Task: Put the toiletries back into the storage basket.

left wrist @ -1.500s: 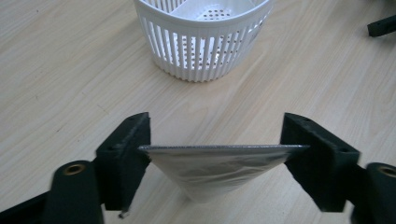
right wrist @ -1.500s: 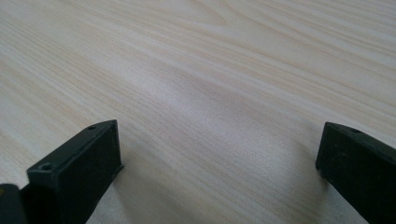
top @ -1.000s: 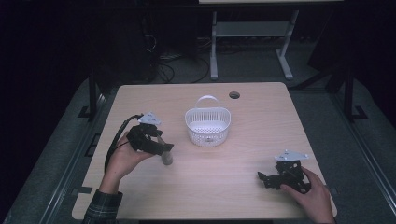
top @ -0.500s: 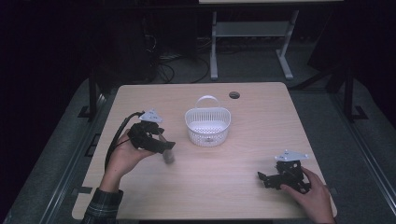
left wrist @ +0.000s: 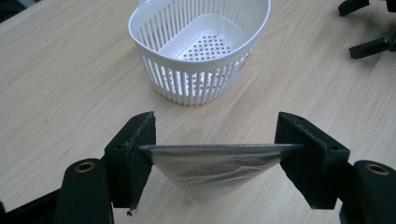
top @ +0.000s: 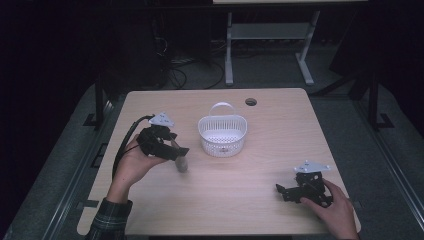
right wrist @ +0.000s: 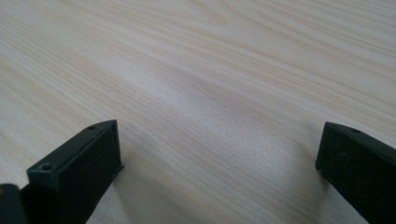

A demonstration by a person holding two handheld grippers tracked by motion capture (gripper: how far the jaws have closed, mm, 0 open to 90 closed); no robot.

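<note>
I see light wood-grain table (top: 280,125), rounded corners, dark round grommet hole (top: 251,102) near far edge. Grey floor (top: 350,120) around table. Behind it, white metal stand legs (top: 229,55) with crossbar; tangle of black cables (top: 187,67) on floor at left of them. Room beyond very dark; I cannot make out walls. Dark frame rails (top: 75,180) flank table, possibly rig supports.

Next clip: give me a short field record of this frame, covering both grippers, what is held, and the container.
left gripper: shut on the silver pouch, held by its top edge between both fingers
right gripper: open, holding nothing, low over the table
basket: white, slotted, upright mid-table, looks empty
pouch position: beside the basket, not in it
</note>
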